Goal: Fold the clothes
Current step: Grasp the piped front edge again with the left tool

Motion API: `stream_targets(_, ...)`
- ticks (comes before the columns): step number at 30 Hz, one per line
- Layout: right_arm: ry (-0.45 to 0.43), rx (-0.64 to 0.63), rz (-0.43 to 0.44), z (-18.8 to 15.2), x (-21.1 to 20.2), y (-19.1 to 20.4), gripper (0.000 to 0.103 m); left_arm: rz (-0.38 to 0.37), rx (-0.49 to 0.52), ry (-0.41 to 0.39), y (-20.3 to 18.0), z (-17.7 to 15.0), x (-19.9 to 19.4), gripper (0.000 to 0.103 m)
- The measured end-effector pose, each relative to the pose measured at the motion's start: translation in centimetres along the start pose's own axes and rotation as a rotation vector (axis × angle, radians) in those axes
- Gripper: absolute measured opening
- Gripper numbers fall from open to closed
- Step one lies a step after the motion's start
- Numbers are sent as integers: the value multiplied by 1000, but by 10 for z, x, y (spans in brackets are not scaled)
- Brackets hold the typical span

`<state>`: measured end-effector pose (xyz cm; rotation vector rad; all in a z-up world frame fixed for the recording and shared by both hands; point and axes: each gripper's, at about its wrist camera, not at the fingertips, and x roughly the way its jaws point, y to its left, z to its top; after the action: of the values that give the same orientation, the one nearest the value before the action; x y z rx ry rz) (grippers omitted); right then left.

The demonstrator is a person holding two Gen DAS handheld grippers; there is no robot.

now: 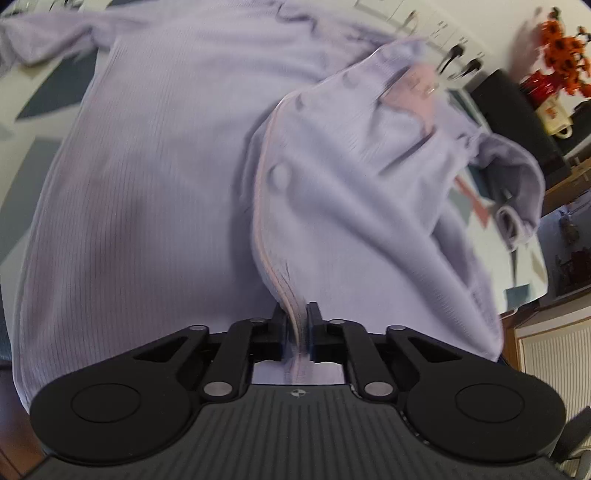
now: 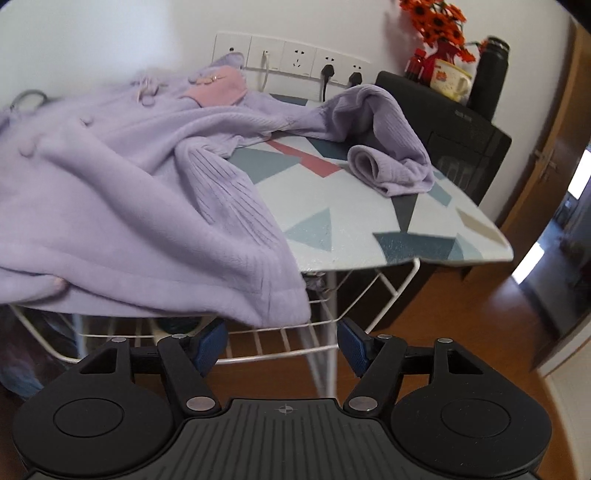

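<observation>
Lilac cardigan (image 1: 155, 177): left tool (image 1: 297, 325) pinches its placket; right tool (image 2: 282, 343) gapes empty. Overhanging hem could drag it off the desk (image 2: 369, 221).

The right half of the patterned tabletop (image 2: 332, 206) lies bare, room to pass there, save the lilac cardigan's sleeve (image 2: 388, 158) heaped mid-way. The back edge is blocked: black box (image 2: 469, 147), mug (image 2: 450, 79), flask (image 2: 491, 70), flowers (orange) (image 2: 436, 18), wall plugs (image 2: 328, 70).

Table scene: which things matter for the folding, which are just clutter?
In the job:
- purple cardigan
- left hand-held gripper, shut on its edge
- right hand-held gripper, open
- patterned table

Lying about:
- orange flowers
- mug
- black flask
- wall sockets
</observation>
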<state>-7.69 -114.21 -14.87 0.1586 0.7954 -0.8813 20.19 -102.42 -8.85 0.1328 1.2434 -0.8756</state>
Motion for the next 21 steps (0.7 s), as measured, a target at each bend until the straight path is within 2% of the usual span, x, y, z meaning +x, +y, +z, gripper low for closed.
stream_targets(2, -61, 23, -11, 11, -4, -6, 59, -41, 5, -35, -7, 5, -10, 9)
stream_targets(5, -171, 151, 33, 34, -19, -27, 45, -134, 18, -111, -22, 15, -30, 9)
stream_targets(7, -237, 254, 63, 49, -26, -45, 22, -200, 46, -177, -34, 21, -44, 9)
stream_targets(10, -249, 396, 78, 62, -22, -76, 7, -266, 57, -203, -53, 26, -49, 9)
stream_targets(12, -233, 530, 90, 62, -13, -100, 7, -275, 69, -165, -60, 18, -37, 9)
stream_targets(14, -189, 691, 117, 52, -2, -125, 7, -258, 112, -122, -69, 7, -21, 8)
stream_targets(16, -132, 819, 148, 33, 9, -139, 7, -183, 211, -104, -74, -14, 0, 8)
stream_targets(17, -103, 882, 163, 24, 14, -146, 7, -144, 234, -69, -71, -24, 12, 8)
stream_targets(19, -59, 920, 166, 7, 21, -146, 7, -98, 204, 26, -62, -34, 35, 8)
stream_targets(21, -22, 965, 171, -10, 27, -145, 7, -80, 163, 79, -54, -37, 45, 8)
